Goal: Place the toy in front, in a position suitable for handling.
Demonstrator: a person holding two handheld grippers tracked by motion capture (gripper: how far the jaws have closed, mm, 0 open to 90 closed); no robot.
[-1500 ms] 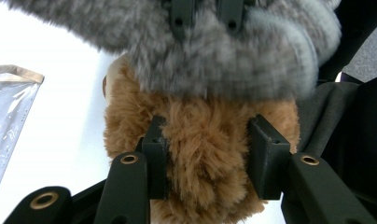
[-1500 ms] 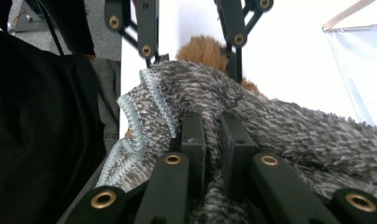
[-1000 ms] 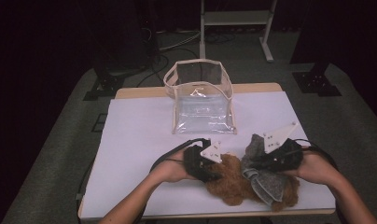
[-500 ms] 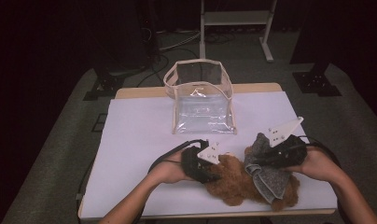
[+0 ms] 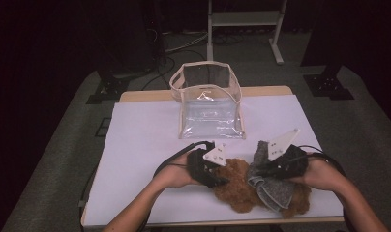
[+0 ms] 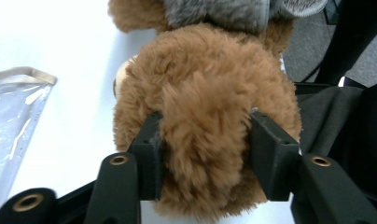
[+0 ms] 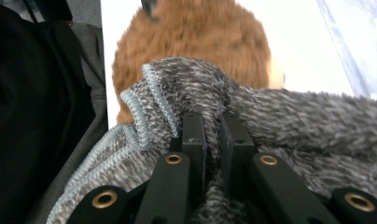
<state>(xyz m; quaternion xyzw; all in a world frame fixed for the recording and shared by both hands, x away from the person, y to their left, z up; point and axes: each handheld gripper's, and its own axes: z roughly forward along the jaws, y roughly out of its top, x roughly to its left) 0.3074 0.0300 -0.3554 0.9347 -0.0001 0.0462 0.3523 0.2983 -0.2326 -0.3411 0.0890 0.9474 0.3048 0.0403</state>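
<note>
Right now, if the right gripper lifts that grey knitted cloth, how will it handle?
The grey knitted cloth probably hangs floppy: it already bunches where the right gripper pinches it. Likely light, and its fuzzy knit may drag on the brown plush toy under it.

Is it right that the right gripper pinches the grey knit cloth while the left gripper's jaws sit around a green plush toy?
Not quite: the plush toy is brown, as the left gripper view shows. The rest holds: the right gripper pinches the grey knit cloth, and the left gripper has its jaws around the toy.
</note>
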